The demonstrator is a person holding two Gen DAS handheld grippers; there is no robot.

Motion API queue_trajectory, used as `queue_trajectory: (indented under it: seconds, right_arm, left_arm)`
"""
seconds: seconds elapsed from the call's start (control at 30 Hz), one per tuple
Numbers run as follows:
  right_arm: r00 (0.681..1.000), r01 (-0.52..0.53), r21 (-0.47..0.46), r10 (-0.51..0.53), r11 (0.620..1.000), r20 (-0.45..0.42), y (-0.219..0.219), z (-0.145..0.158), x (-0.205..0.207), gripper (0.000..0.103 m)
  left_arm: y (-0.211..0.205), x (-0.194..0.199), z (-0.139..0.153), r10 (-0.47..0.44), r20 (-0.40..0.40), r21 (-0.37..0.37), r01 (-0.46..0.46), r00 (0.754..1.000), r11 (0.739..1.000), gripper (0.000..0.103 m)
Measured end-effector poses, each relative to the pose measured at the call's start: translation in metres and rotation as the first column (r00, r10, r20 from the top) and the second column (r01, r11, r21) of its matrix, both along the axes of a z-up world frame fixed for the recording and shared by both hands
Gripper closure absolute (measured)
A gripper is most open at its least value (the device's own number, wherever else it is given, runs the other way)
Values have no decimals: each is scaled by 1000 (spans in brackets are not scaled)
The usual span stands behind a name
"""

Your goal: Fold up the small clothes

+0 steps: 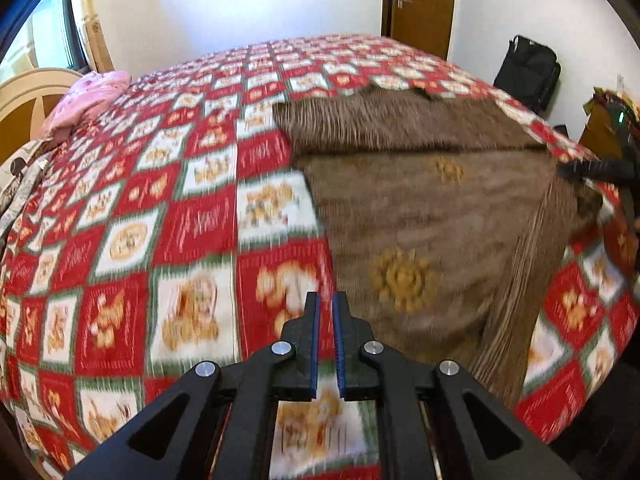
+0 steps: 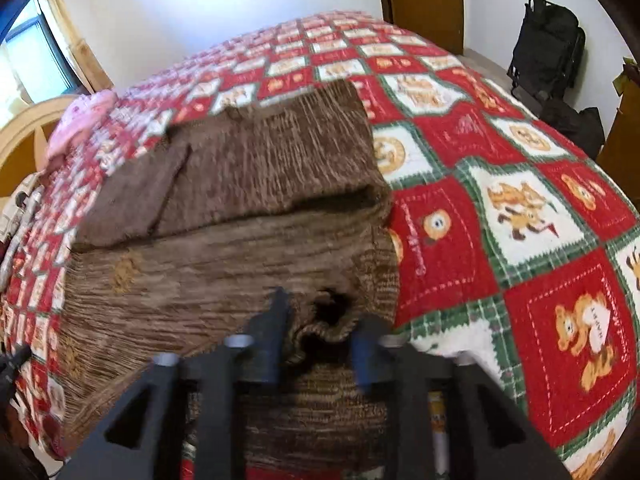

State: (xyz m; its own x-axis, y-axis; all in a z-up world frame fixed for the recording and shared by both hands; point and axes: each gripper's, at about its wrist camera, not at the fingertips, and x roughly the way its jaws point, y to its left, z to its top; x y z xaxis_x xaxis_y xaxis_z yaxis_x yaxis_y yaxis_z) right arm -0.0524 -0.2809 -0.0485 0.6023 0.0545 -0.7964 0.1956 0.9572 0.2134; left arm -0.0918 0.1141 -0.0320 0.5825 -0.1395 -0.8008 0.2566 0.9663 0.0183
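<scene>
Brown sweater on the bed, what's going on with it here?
A person with a claw in each hand is folding the brown sweater on the red patchwork bedspread. One sleeve is already folded across its top. The right claw stands open at the bunched cuff, which lies loose between its fingers. The left claw is shut on nothing, over the bedspread beside the sweater's edge.

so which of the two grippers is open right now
The right gripper: its jaws stand apart with the brown sweater's bunched edge between them. The left gripper is shut on nothing, above the bedspread.
</scene>
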Motion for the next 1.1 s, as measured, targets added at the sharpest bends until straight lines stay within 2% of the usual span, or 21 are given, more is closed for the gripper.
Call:
queue_trajectory:
  seconds: [0.03,0.07,0.17,0.23,0.3,0.33,0.37,0.4,0.43,0.47,0.6,0.7,0.73,0.77,0.8,0.83,0.93,1.0,1.03,1.07,1.1]
  right_arm:
    - [999,17,4,-17,1000,30,-2,6,-5,24]
    - [997,34,4,-34,999,75,-2,15,-13,20]
    - [984,60,-73,-47,996,171,7,45,-41,18]
    - [981,-3,-111,24,994,194,26,56,-53,24]
    - [970,-186,-51,191,981,148,60,53,-67,26]
    - [957,-268,-3,267,963,111,76,45,-70,27]
    - [928,-371,83,368,925,56,101,28,-75,28]
    - [908,-417,137,419,899,19,117,16,-79,34]
    - [885,-452,191,464,871,-23,133,1,-79,40]
    - [868,-470,233,494,852,-57,145,-11,-79,42]
    - [804,-473,405,571,782,-163,186,-51,-65,39]
    - [770,-518,412,618,750,-156,211,-52,-55,39]
    - [762,-531,411,630,741,-150,218,-50,-52,44]
    - [754,-544,418,642,728,-136,224,-48,-48,54]
    - [748,-548,430,650,718,-132,226,-48,-44,88]
    - [741,-544,456,659,704,-133,229,-48,-40,92]
    - [756,-531,518,651,670,-66,226,-29,-14,92]
    - [778,-516,585,628,626,13,215,-15,6,90]
    - [801,-482,644,596,594,50,205,-13,19,86]
    - [840,-422,705,538,569,69,191,-15,32,78]
    - [867,-378,737,494,560,70,181,-18,41,45]
  left_arm:
    - [1,-3,-4,-2,-10,-2,2,1000,1000,96]
    - [3,-7,-10,-13,-22,-14,13,1000,1000,96]
    - [2,-13,-20,-38,-40,-13,37,999,999,96]
    - [1,-14,-24,-39,-50,3,40,998,999,96]
    - [-1,-13,-24,-45,-41,-2,45,998,999,96]
    - [-1,-12,-22,-44,-35,-12,44,998,999,96]
    - [-2,-10,-20,-42,-24,-30,41,999,999,96]
    - [-3,-9,-18,-39,-16,-39,39,999,998,96]
    - [-3,-9,-16,-36,-7,-47,36,999,998,96]
    - [-4,-9,-14,-33,4,-47,33,999,998,96]
    - [-3,-15,-4,-44,47,-19,45,998,999,96]
    - [6,-17,3,-34,69,-18,35,997,999,96]
    - [9,-16,4,-27,70,-20,29,997,999,96]
    - [13,-15,6,-18,70,-20,19,997,1000,96]
    - [16,-13,7,-8,68,-16,9,998,1000,96]
    - [17,-11,8,-4,68,-14,5,998,1000,96]
    - [19,-3,11,-13,73,-8,13,997,1000,96]
    - [17,6,14,-27,73,-17,29,997,999,96]
    - [16,10,15,-36,72,-20,37,997,999,96]
    - [14,15,17,-47,73,-24,49,996,999,96]
    - [12,20,18,-57,74,-25,59,996,998,96]
